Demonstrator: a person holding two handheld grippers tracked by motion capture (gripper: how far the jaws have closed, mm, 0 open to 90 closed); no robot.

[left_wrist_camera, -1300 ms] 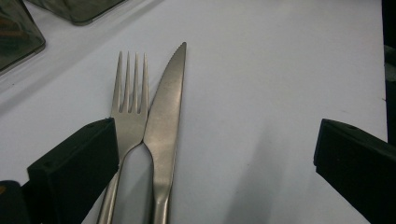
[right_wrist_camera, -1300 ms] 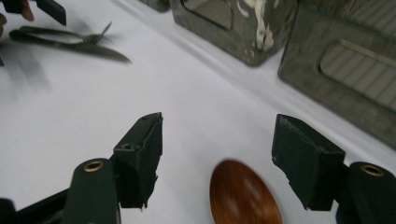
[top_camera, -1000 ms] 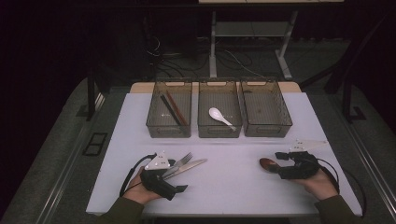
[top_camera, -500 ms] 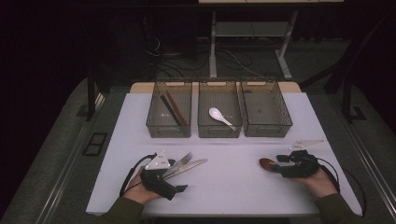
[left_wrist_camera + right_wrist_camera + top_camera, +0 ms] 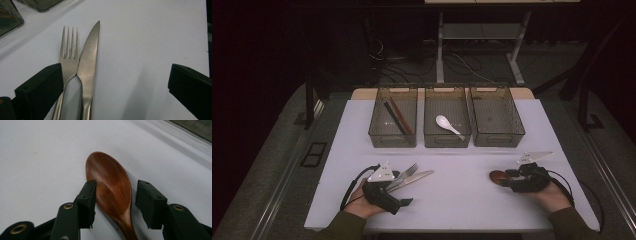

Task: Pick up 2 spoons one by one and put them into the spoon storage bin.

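- Left gripper [image 5: 399,186] sits near the bench's [image 5: 462,200] front-left corner in the same spot as a second ago, jaws spread wide and holding nothing.
- Fork [image 5: 68,53] and knife [image 5: 88,60] lie flat side by side, touching, tips pointing away from that gripper; their handles run between its jaws, close to one jaw, with wide bare bench up to the other.
- Three bins line the back edge, unchanged: left bin [image 5: 393,140] holds chopsticks [image 5: 396,116], middle bin [image 5: 447,140] a white spoon [image 5: 448,124], right bin [image 5: 497,137] looks empty.
- The middle of the bench, between the bins and the front edge, is open.
- Wooden spoon [image 5: 110,187] lies flat near the front-right corner, bowl toward the middle, in the same place as before.
- Right gripper [image 5: 116,195] has barely shifted; its jaws have just been closing and now straddle the spoon's bowl, one pad at or nearly at its edge, the other with a gap. The spoon is not yet clamped.
- Bare bench stays between that hand [image 5: 552,192] and the right edge.
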